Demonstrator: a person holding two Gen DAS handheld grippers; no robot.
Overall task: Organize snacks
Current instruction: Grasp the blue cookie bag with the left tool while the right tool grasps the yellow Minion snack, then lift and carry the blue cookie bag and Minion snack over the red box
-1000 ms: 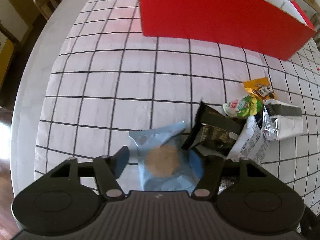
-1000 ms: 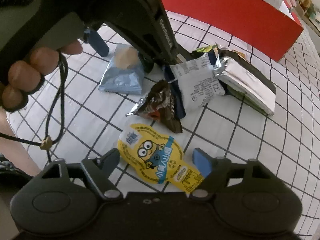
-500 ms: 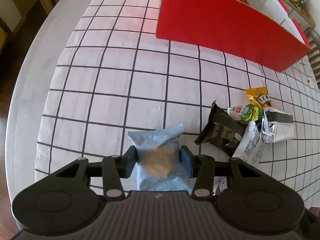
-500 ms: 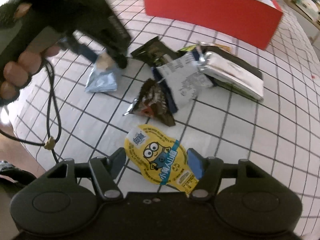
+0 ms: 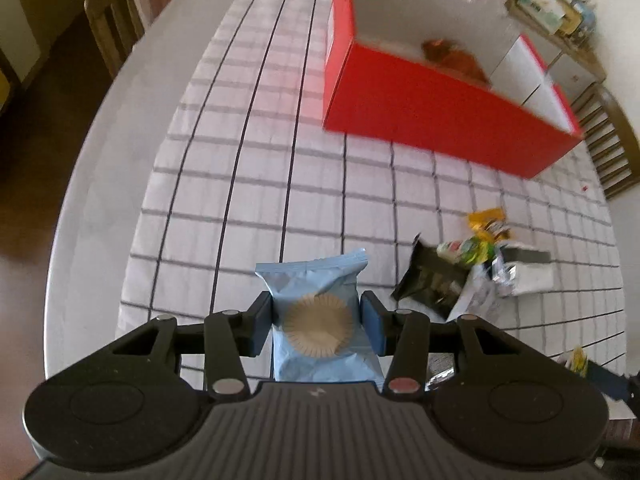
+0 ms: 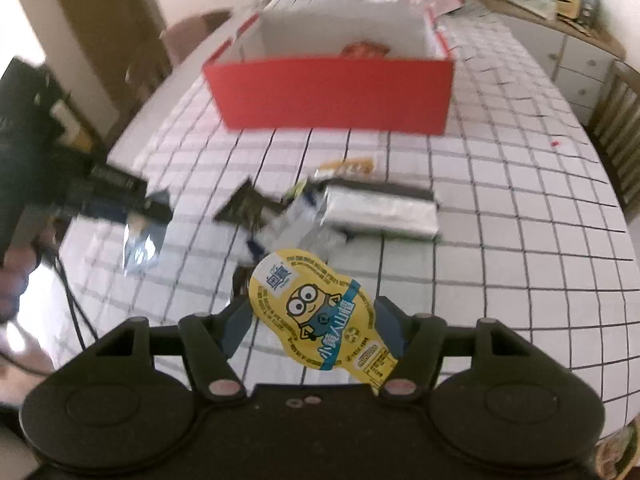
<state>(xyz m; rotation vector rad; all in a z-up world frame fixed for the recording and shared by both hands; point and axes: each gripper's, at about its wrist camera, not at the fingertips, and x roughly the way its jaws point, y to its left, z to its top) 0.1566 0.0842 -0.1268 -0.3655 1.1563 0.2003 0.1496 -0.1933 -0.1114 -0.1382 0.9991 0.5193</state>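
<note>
Left gripper (image 5: 316,322) was clamped on a light blue snack packet (image 5: 320,312); both blue pads pressed its sides, with the packet's round brown biscuit print between them. Packet's crimped top edge pointed toward 12 o'clock, clear of the checked tablecloth (image 5: 248,184) below.

Right gripper (image 6: 316,322) was clamped on a yellow cartoon-print snack pouch (image 6: 320,316); the pouch lay tilted, rounded top toward 11 o'clock, label end toward 5 o'clock, and was carried above the cloth.

Red box (image 5: 444,120) with white interior stood on the table at 1 o'clock in the left wrist view and at 12 o'clock in the right wrist view. An orange-red packet (image 5: 456,56) already lay inside it, against the near wall.

Remaining loose snacks sat in a cluster between grippers and box, well apart from the box:
- black packet (image 5: 434,284), at 3 o'clock from the blue packet
- silver-white packet (image 6: 380,212), the largest, lying flat
- small green and yellow packets (image 5: 480,236) at the far side of the cluster; details blurred

In the right wrist view the left gripper's dark body and the hand (image 6: 12,272) holding it appeared at 9 o'clock, heavily blurred, with the blue packet hanging beneath

A wooden chair (image 5: 116,16) stood at the table edge at 11 o'clock
</note>
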